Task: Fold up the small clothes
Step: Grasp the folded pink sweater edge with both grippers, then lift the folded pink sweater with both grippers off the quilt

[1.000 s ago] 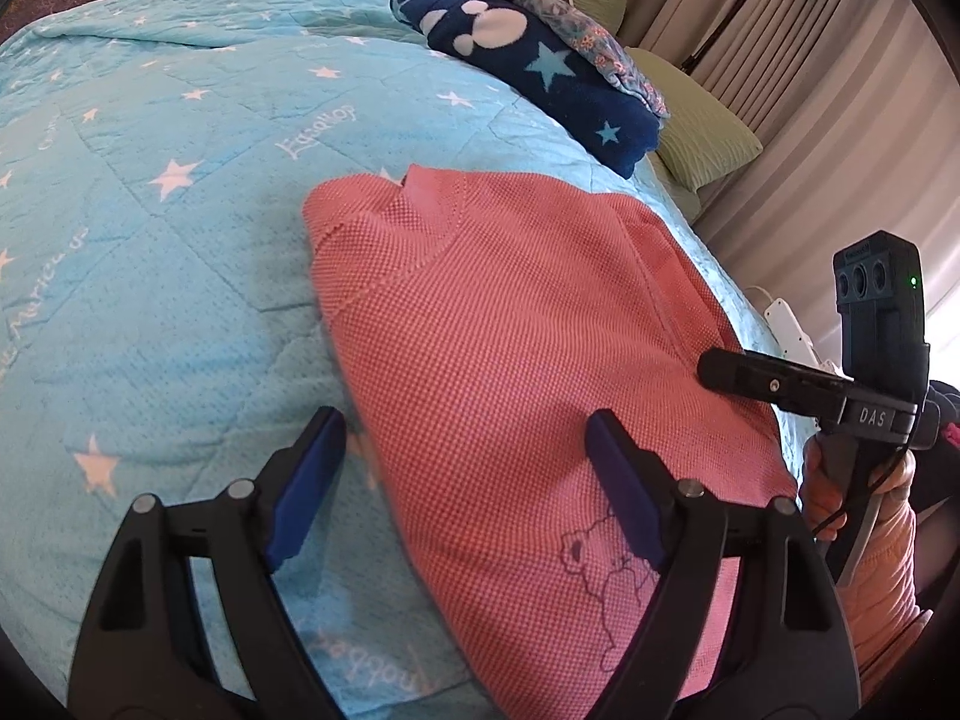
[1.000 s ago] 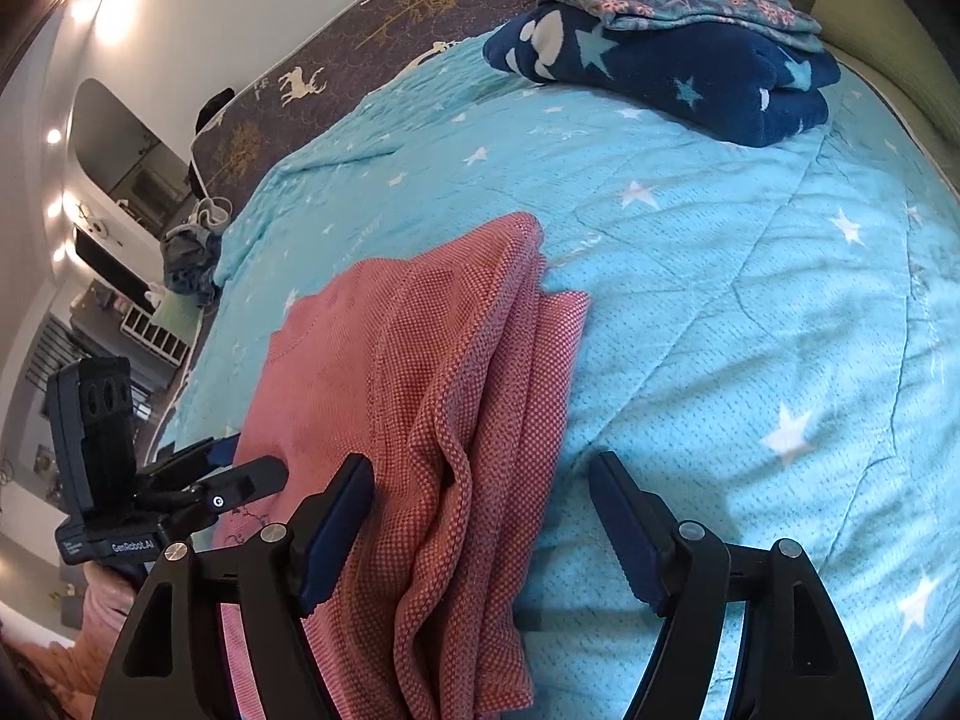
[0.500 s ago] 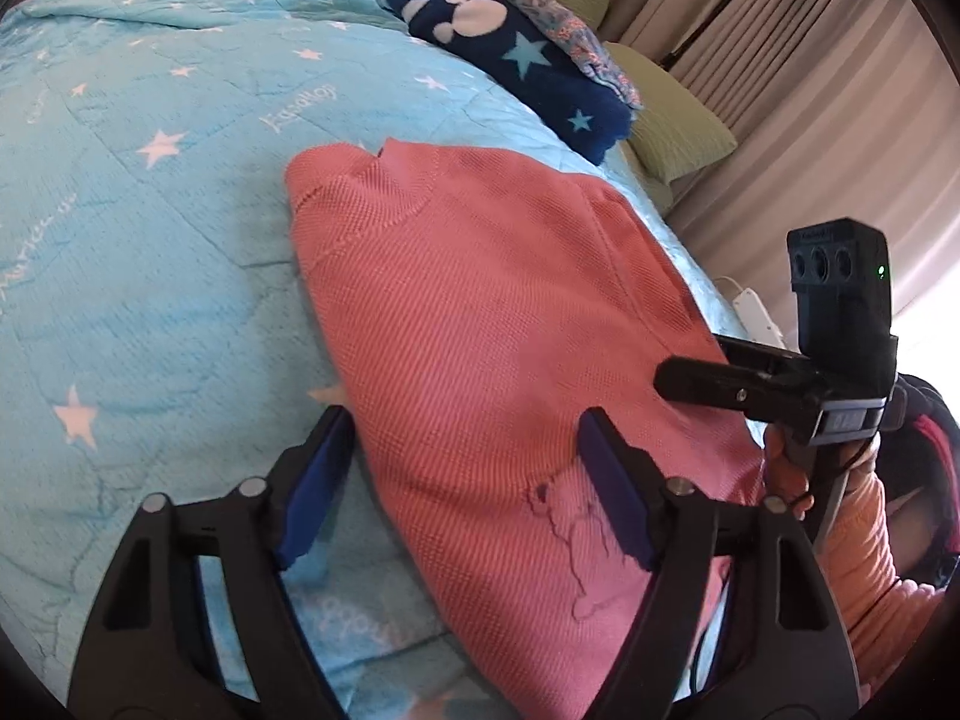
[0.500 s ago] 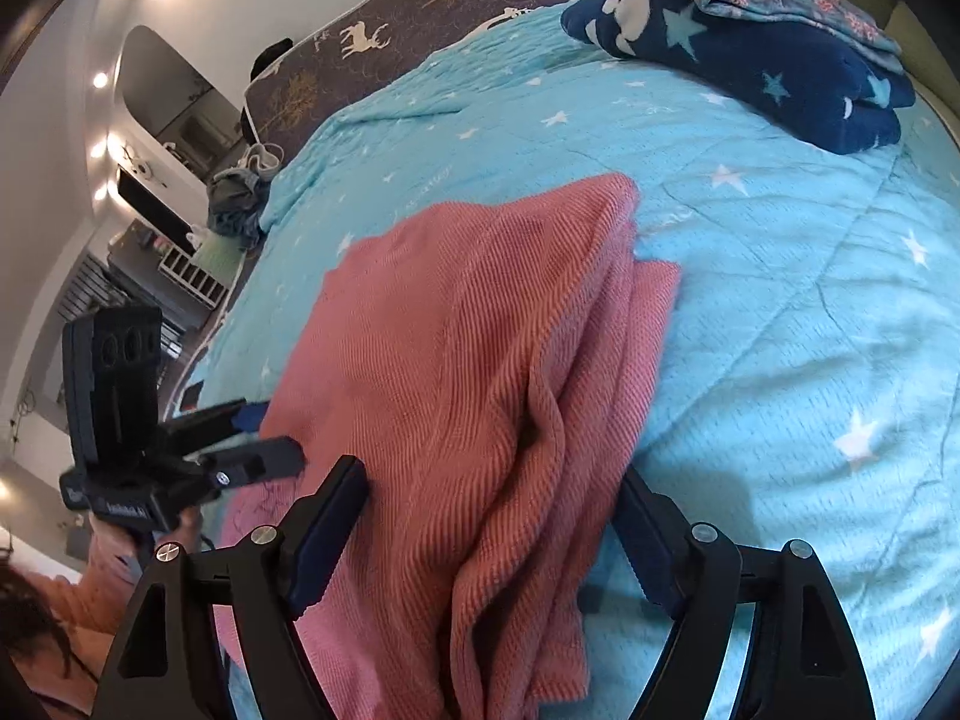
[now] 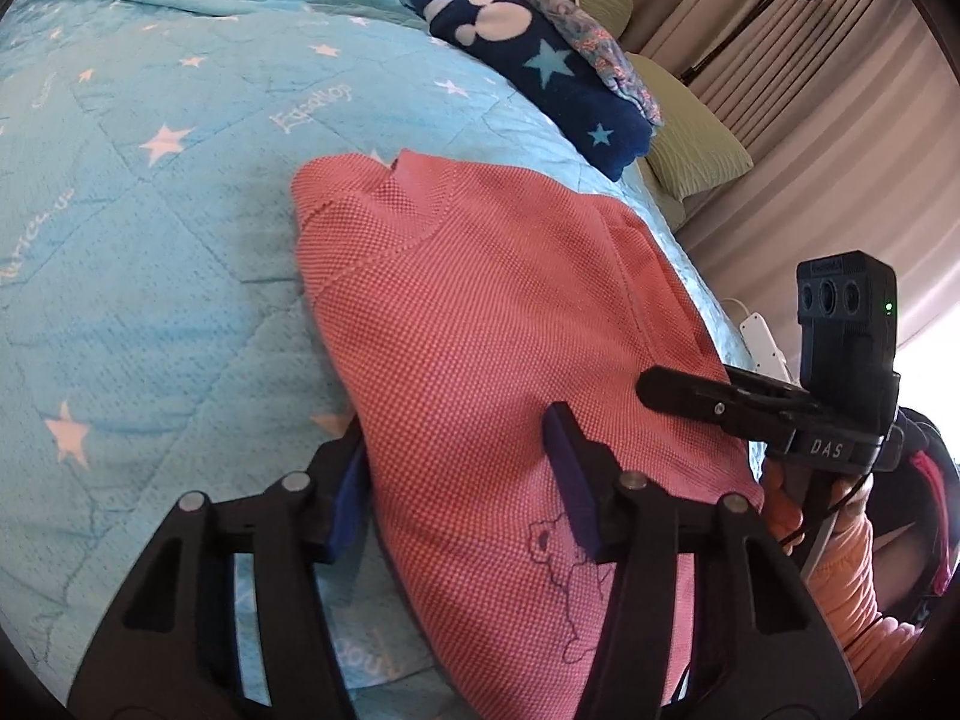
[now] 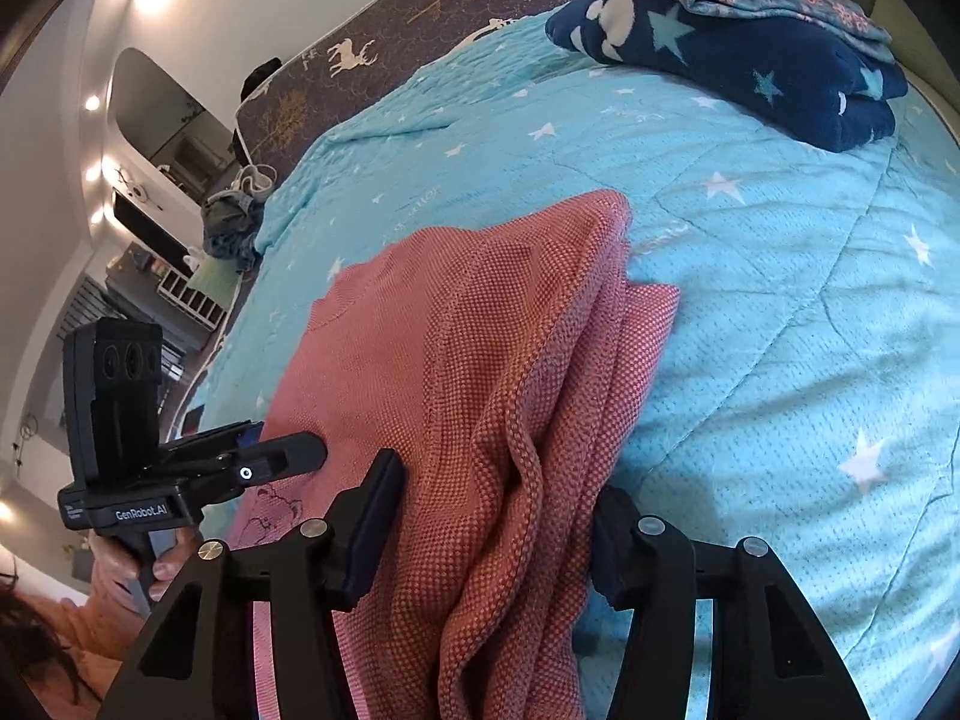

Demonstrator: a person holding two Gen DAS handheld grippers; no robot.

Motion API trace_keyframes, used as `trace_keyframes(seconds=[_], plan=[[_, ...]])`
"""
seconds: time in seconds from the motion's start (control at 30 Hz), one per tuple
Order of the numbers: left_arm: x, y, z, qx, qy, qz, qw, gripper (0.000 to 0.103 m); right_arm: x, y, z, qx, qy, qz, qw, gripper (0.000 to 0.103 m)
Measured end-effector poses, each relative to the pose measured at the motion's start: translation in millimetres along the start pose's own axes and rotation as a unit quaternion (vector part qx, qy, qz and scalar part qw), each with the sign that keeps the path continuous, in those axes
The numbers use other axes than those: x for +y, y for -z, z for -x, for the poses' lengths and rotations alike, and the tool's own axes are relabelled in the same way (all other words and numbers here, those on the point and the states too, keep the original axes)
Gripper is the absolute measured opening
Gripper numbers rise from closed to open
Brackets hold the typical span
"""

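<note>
A pink knit garment (image 5: pixel 492 324) with a small bear outline lies on the turquoise star bedspread (image 5: pixel 150 252). My left gripper (image 5: pixel 459 474) straddles the garment's near left edge. Its jaws are closing, with one pad beside the hem and the other on top of the cloth. In the right wrist view the garment (image 6: pixel 480 324) is bunched in folds along its right side. My right gripper (image 6: pixel 492 528) has those folds between its jaws, which are also closing. Each gripper shows in the other's view, held by a hand: the right gripper (image 5: pixel 666 387) and the left gripper (image 6: pixel 300 450).
A folded navy star blanket (image 5: pixel 540 72) with a floral cloth on top sits at the far end of the bed. Green pillows (image 5: pixel 690 150), curtains and a floor lamp stand beyond the bed's right edge. A dark deer-print mat (image 6: pixel 372 60) lies past the bedspread.
Both pairs of jaws have narrowed around the pink garment's near edges. The garment itself lies where it was.
</note>
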State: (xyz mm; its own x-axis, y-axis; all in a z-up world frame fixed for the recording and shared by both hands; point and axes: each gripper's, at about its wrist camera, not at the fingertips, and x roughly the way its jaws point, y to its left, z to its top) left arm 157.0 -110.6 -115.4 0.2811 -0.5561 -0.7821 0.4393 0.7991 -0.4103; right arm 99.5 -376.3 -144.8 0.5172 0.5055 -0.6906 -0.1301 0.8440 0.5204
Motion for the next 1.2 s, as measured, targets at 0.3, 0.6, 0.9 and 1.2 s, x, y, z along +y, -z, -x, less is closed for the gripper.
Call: trace_keyframes(seconds=[0.3,0.6,0.9,1.2], plan=[[-5,-7,-8,0.004,-0.012,-0.013,0.9998,0.053,1,-9,-9,-0.008,-0.006,-0.005,1.000,0.043],[-13,-9,10,-0.020,-0.018,-0.017,0.9995,0.033,24,-5,6,-0.041,0.034,0.021,0.998,0.026],[-37,-9,45,-0.062,-0.017,-0.048,0.9967,0.030,62,8,46,-0.100,0.078,0.063,0.990,0.025],[-69,-5,82,-0.101,-0.012,-0.085,0.9912,0.029,88,22,97,-0.168,0.089,0.089,0.978,0.024]])
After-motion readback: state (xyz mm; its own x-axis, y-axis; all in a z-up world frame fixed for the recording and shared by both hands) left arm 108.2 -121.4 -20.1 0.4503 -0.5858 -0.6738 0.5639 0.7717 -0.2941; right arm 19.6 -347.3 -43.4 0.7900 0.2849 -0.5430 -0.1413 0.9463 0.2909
